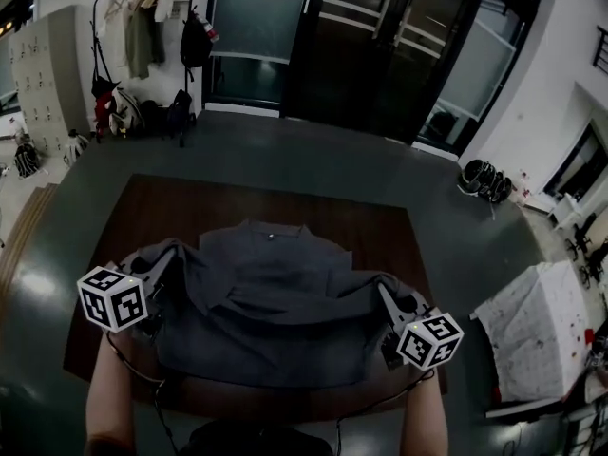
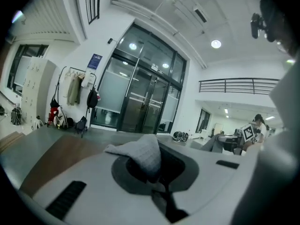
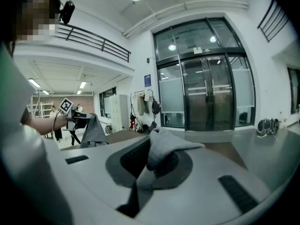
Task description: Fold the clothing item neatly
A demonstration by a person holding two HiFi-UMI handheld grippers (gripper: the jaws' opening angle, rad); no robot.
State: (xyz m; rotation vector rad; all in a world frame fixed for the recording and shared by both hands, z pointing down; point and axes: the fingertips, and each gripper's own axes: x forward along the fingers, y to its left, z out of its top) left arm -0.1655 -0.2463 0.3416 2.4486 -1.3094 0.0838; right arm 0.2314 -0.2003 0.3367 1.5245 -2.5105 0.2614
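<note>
Left tongs [image 1: 167,262], right tongs [image 1: 387,295] pinching grey shirt [image 1: 275,302], wooden table [image 1: 190,207] beneath

Dark brown wooden surface [image 1: 180,207]; black coat rack with hanging clothes [image 1: 142,27] far left; dark glass doors [image 1: 380,46] behind; shoes [image 1: 484,180] heaped right.

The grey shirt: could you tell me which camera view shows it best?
The head view: it shows nearly the whole grey shirt over the table, collar included. The left gripper view shows only a fold clamped in its jaws; the right gripper view likewise, plus a raised corner farther off.
</note>
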